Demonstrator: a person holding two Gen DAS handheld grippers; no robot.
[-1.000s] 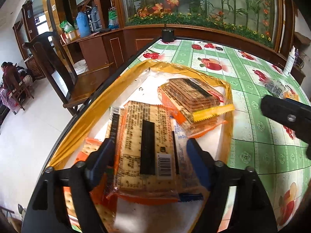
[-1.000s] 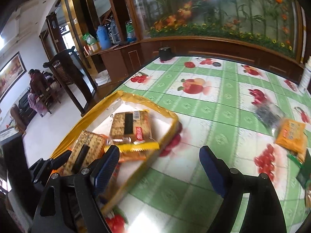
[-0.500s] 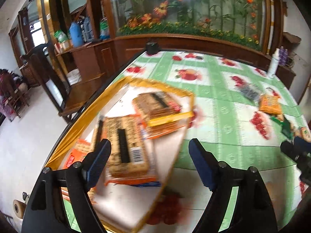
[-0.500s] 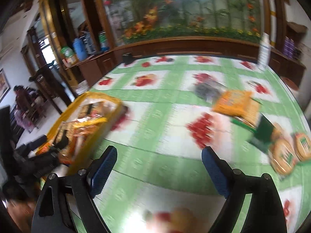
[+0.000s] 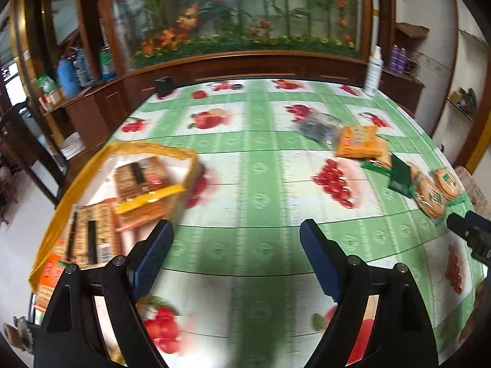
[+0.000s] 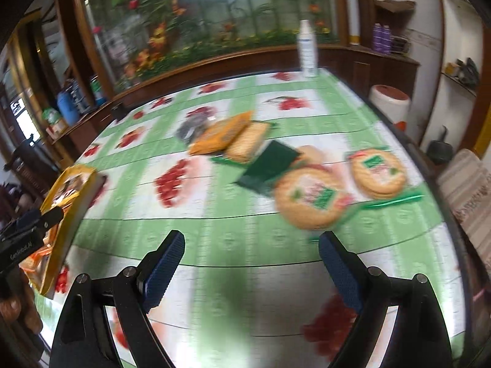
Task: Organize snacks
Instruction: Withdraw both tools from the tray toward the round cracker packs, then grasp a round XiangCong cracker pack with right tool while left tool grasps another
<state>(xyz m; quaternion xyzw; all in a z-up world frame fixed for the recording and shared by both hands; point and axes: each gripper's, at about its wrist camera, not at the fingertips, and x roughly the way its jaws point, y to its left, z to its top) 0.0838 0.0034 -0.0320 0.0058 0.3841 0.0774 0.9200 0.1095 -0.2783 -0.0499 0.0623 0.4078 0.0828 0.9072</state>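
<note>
A yellow-rimmed tray (image 5: 153,148) at the table's left edge holds several cracker packs (image 5: 139,176); it also shows in the right wrist view (image 6: 66,211). Loose snacks lie on the right side: an orange pack (image 5: 357,141) (image 6: 219,135), a dark green packet (image 6: 270,165), two round biscuit packs (image 6: 310,197) (image 6: 379,173), and a dark bag (image 5: 316,127). My left gripper (image 5: 236,251) is open and empty above bare tablecloth, right of the tray. My right gripper (image 6: 250,260) is open and empty, just short of the nearer round biscuit pack.
The table wears a green and white fruit-print cloth (image 5: 264,184). A white spray bottle (image 6: 307,49) stands at the far edge, a small black object (image 5: 162,86) at the far left corner. A wooden cabinet with flowers runs behind. A chair stands left of the table.
My left gripper let go of the cracker pack in the tray, pulled back and swung right. My right gripper swung right from the tray to the loose snacks.
</note>
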